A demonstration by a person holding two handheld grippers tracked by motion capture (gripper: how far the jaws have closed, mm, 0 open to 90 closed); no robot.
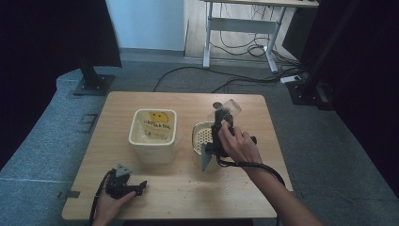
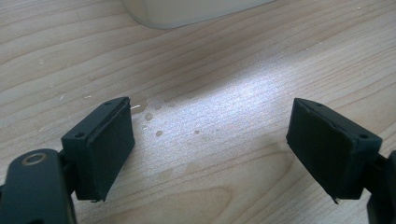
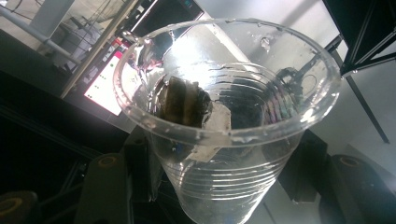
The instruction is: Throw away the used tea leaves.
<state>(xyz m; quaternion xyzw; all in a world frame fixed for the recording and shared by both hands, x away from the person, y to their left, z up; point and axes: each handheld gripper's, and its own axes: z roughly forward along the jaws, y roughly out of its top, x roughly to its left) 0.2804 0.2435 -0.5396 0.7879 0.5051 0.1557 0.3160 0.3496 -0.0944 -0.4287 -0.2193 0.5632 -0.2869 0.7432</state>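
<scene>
Right gripper [image 1: 221, 117] grips plastic cup [image 1: 229, 109] (tilted) above table [image 1: 188, 188]; left gripper [image 1: 134, 188] gapes near front edge.

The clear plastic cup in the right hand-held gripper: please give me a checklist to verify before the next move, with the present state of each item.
1. Right hand-held gripper clamps the clear plastic cup: ok.
2. Cup emptied: not ok; a dark lump clings inside.
3. Cup above the strainer bowl: cannot tell exactly.
4. Left hand-held gripper open, holding nothing: ok.
5. Table dry: not ok; droplets near the left jaws.
6. White container upright: ok.
</scene>
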